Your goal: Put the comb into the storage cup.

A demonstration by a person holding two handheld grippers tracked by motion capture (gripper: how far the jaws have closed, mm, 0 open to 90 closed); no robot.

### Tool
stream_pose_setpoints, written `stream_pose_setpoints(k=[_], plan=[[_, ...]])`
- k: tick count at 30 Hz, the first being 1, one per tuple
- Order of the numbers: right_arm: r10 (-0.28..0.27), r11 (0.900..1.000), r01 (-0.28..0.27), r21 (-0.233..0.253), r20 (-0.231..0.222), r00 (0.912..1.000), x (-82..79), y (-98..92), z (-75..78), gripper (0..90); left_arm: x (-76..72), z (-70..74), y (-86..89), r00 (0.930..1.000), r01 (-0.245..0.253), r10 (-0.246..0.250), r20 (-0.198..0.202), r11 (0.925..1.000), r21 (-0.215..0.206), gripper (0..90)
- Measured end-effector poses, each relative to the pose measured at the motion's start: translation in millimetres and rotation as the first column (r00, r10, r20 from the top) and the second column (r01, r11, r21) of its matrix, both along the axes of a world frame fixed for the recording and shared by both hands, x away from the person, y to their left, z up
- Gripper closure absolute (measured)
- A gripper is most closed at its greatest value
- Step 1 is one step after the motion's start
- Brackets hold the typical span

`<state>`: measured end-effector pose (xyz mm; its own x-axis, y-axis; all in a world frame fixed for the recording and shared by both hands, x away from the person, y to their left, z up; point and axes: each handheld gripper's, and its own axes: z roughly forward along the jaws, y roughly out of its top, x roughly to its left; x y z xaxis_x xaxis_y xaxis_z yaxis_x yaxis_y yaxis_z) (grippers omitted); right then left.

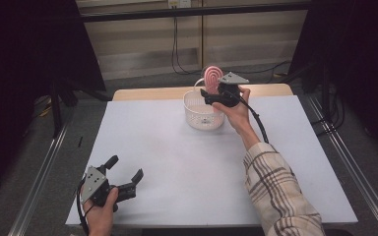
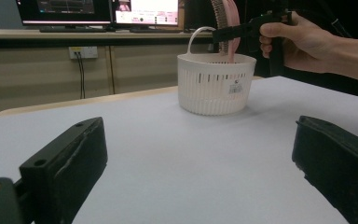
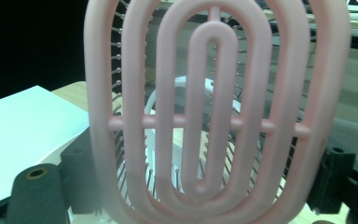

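Note:
A pink oval hairbrush (image 1: 211, 76) stands upright over a white slotted basket (image 1: 203, 117) at the far middle of the table. My right gripper (image 1: 207, 94) is shut on the brush just above the basket's rim. In the right gripper view the brush head (image 3: 214, 112) stands close between the two black jaws, bristles facing away. From the left gripper view the brush (image 2: 227, 23) dips its lower end into the basket (image 2: 214, 86). My left gripper (image 1: 125, 167) rests open near the front left edge, nothing between its fingers (image 2: 65, 168).
A white sheet (image 1: 177, 157) covers the table, with a wooden edge (image 1: 147, 92) at the back. Dark stands and cables flank both sides. Monitors (image 2: 98, 9) sit on a shelf beyond the table.

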<state>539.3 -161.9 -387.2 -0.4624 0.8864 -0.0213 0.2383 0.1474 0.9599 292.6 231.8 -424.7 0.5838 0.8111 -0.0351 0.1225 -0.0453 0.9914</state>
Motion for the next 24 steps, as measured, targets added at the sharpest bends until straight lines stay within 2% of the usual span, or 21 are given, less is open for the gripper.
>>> stream_pose_setpoints(k=[7, 12, 24], plan=[[0.003, 1.000, -0.003, 0.007, -0.014, 0.9999, 0.3, 0.2, 0.8, 18.5, 0.0, -0.1, -0.7, 1.0000, 0.004, -0.004, -0.004, 1.0000, 0.000, 3.4], [-0.001, 0.999, 0.002, 0.034, -0.026, 0.9996, 2.9, -1.4, 0.1, 18.4, 0.5, -0.4, -0.4, 1.0000, 0.002, -0.002, -0.003, 1.0000, 0.001, 3.4], [0.008, 0.999, -0.008, 0.035, -0.019, 0.9998, 2.7, 3.8, 3.0, 17.0, 0.5, -0.5, -1.1, 1.0000, 0.004, -0.004, -0.006, 1.0000, -0.005, 3.4]])
